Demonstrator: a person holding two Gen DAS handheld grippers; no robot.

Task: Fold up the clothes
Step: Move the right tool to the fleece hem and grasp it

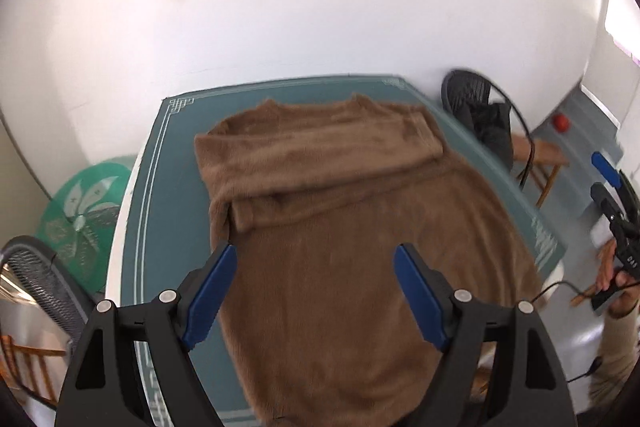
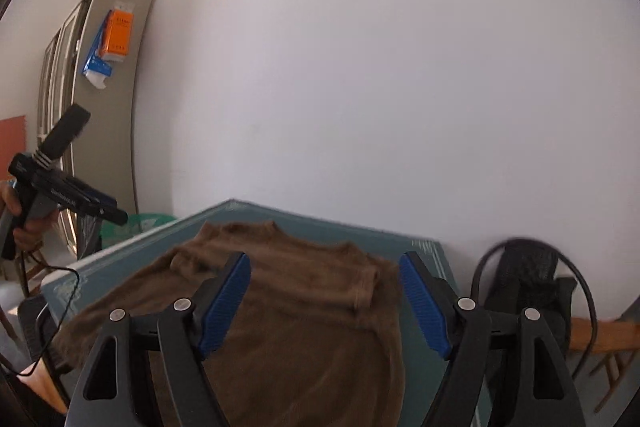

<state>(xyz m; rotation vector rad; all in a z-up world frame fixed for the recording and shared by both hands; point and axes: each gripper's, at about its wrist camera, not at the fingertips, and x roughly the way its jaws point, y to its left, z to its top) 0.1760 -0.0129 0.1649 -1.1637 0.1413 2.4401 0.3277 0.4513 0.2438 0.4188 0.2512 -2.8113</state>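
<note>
We see a brown fleecy sweater [image 1: 360, 227] lying flat on the green-topped counter [image 1: 168, 195], one sleeve folded across its chest. Our left hand-held gripper [image 1: 314, 259] and right hand-held gripper [image 2: 325, 267] hover above it, both with jaws spread wide, pinching nothing.

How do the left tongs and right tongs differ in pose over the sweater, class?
The left tongs look steeply down on the sweater; the right tongs point more level, with mostly wall ahead. The left tongs sit nearer the sweater's left edge, the right tongs nearer its right edge. Both are open, blue-padded and empty.
</note>
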